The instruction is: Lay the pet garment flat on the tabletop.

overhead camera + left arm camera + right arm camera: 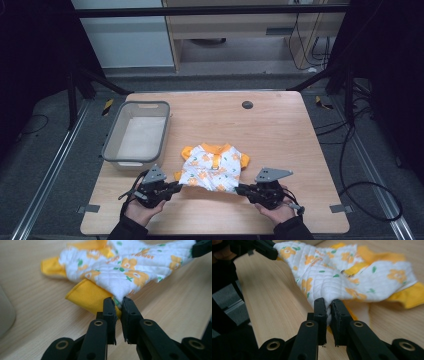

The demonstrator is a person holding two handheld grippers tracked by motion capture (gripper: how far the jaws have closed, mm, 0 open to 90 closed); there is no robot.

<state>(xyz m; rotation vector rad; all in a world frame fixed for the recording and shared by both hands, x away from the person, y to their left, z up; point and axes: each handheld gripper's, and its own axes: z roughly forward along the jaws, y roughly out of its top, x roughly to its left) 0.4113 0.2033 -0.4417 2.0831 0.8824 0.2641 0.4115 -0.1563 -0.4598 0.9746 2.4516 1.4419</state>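
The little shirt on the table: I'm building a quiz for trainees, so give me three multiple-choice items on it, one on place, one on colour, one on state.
1. Where does the grey basket stand from the shirt in the high view?
A. left of it
B. right of it
C. on top of it

2. What colour is the shirt's trim?
A. blue
B. orange-yellow
C. black

3. How do the left tool and right tool stand?
A. both wide open
B. both shut on the shirt's hem
C. both inside the basket

Answers: 1 A, the basket sits towards the left edge; 2 B, collar and cuffs show it; 3 B, fabric is pinched between each pair of jaws.
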